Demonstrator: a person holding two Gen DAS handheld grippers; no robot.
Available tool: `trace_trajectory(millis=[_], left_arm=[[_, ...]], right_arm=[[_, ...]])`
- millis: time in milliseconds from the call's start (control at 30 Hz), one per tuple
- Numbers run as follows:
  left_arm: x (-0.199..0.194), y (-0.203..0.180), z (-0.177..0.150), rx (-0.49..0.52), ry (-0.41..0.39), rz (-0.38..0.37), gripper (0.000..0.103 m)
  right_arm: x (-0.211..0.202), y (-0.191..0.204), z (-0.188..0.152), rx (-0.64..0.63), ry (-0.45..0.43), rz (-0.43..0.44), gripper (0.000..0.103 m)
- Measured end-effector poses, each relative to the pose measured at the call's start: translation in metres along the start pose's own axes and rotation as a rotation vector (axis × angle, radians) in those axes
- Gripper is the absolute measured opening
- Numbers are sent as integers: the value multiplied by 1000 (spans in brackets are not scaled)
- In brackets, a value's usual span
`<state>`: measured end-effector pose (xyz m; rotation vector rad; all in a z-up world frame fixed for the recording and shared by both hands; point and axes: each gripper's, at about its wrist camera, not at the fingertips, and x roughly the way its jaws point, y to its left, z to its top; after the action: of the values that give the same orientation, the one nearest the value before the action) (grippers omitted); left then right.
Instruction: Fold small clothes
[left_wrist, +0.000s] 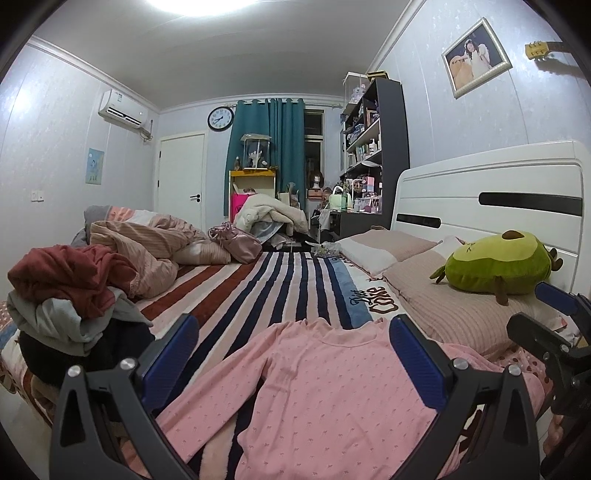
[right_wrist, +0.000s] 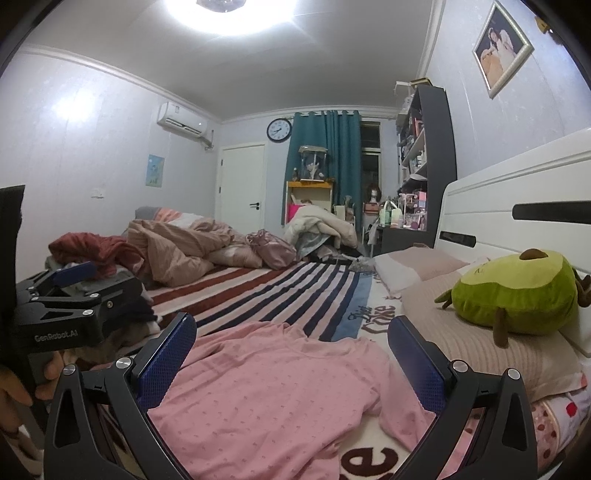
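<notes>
A small pink long-sleeved top with a fine dotted print lies spread flat on the striped blanket, neck away from me. It also shows in the right wrist view. My left gripper hovers above it, wide open and empty, blue pads on either side of the chest. My right gripper is also wide open and empty above the top's right part. The right gripper's body shows at the right edge of the left wrist view; the left gripper's body shows at the left of the right wrist view.
A pile of red, grey and dark clothes lies at the left of the bed. A rumpled beige quilt lies behind it. Pillows and a green avocado plush lie by the white headboard at right.
</notes>
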<state>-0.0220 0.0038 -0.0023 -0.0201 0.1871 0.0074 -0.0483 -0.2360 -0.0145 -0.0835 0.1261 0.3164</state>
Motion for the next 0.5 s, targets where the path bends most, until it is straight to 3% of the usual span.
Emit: trace_trajectory(millis=[500], left_arm=[[7, 21, -11, -32, 48, -23, 102]], right_arm=[[3, -1, -6, 55, 3, -6, 103]])
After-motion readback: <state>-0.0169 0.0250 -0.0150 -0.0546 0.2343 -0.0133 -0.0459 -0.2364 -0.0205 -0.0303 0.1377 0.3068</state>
